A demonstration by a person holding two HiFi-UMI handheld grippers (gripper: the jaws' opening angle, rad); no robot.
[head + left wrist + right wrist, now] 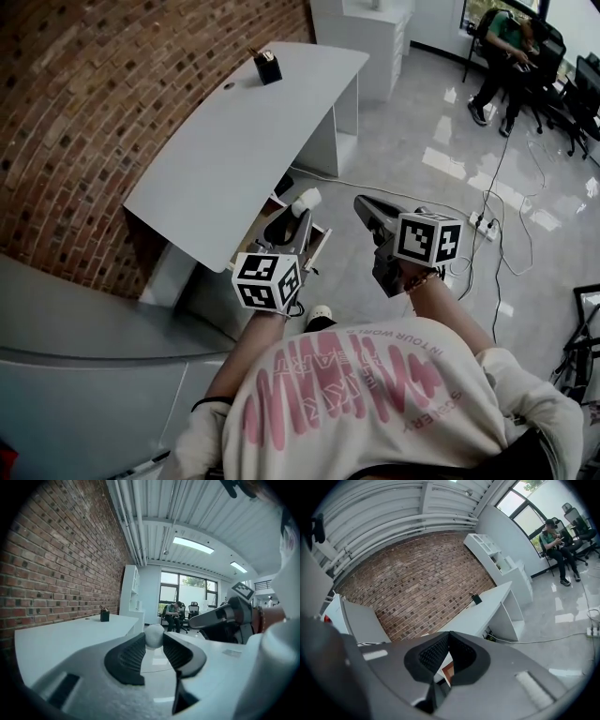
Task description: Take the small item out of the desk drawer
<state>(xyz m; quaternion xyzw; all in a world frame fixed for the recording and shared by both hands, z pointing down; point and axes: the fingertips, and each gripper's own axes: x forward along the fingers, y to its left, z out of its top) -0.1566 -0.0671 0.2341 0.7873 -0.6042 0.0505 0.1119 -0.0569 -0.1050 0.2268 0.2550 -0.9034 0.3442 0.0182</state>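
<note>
Counter (244,141): the white top lies left of and beyond the left fingers (129,658). A small dark holder (268,67) stands at its far end.
Drawer (322,240): it stands open under the counter's near edge, just below the tips of the left fingers in the head view.
Left gripper (154,639): it points roughly level, its fingers grasping the small item at their very tips.
Small item (307,200): rounded and white, it is pinched between the left fingertips, above the open drawer and clear of it.
Right gripper (448,638): it hangs to the right of the left fingers and apart from them. Its fingers (433,656) are clenched tip to tip with nothing between them.
Step in hand: the item looks to be already out of the drawer, so the lift-out seems nearly finished.
Next move: the hold is only at the fingertips on a round thing, so it probably calls for steady pressure and a level carry to a bare part of the counter. The free right gripper could push the drawer shut.
</note>
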